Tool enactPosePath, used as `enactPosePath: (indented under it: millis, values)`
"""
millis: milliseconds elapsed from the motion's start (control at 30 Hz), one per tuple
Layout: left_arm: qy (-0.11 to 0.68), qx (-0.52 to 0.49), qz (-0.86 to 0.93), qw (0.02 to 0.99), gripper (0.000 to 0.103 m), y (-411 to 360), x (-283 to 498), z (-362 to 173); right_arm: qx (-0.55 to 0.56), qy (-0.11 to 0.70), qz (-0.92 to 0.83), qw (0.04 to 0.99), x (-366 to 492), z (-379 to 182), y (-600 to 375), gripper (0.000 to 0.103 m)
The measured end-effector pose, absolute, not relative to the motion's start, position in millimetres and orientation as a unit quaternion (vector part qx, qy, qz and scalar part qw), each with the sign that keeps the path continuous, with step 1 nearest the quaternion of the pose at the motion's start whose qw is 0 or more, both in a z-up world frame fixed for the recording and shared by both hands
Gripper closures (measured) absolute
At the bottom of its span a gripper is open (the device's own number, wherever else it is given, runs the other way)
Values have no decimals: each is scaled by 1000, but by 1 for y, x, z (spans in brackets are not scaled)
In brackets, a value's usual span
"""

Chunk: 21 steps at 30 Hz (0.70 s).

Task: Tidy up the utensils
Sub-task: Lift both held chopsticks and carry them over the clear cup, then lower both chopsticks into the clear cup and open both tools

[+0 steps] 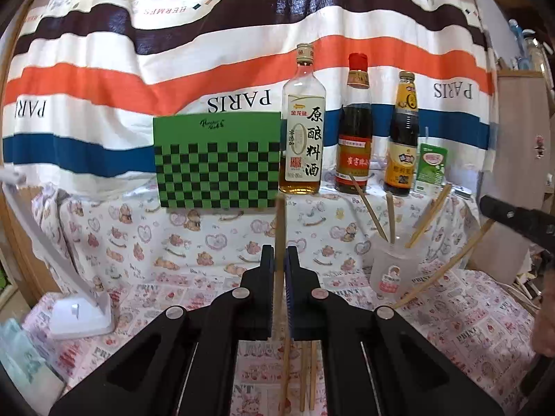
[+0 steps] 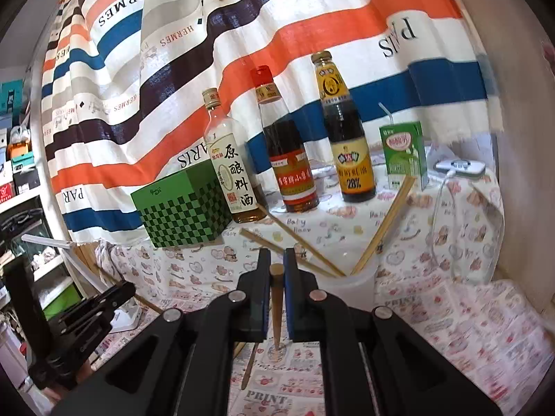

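My left gripper (image 1: 280,260) is pinching a pale wooden chopstick (image 1: 279,228) between its pads, low in the centre of the left wrist view; the stick is standing nearly upright, its blunt end rising above my fingertips and its lower length running down between them toward the bottom edge. Three more loose chopsticks (image 1: 308,374) are lying on the printed tablecloth (image 1: 451,329) just below, side by side.

My right gripper (image 2: 276,263) is pinching another chopstick (image 2: 276,298) at the centre bottom of the right wrist view. This one is brown and tapered, its round blunt end between my pads and its thin tip pointing down at the cloth.

Right of centre in the left wrist view, a translucent plastic cup (image 1: 395,267) is holding several chopsticks (image 1: 390,218) that are leaning outward in different directions.

Behind, a green checkered box (image 1: 218,163), three sauce bottles (image 1: 353,128) and a green drink carton (image 1: 432,168) are standing before the striped curtain (image 1: 208,34).
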<state>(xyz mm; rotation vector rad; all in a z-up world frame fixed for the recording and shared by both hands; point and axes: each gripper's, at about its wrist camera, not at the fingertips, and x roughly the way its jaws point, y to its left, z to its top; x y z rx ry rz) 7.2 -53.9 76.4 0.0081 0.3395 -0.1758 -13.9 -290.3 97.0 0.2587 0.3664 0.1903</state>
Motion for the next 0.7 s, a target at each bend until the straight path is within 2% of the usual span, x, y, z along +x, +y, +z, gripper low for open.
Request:
enactPosePath:
  millis: [367, 533, 700]
  values:
    - [161, 22, -141, 977, 98, -103, 22, 122, 98, 141, 86, 981, -5, 156, -306, 97]
    - [195, -14, -194, 961, 98, -121, 46, 136, 85, 121, 22, 989, 6, 169, -318, 97]
    - [186, -50, -243, 951, 98, -137, 61, 154, 117, 107, 39, 986, 12, 167, -339, 97]
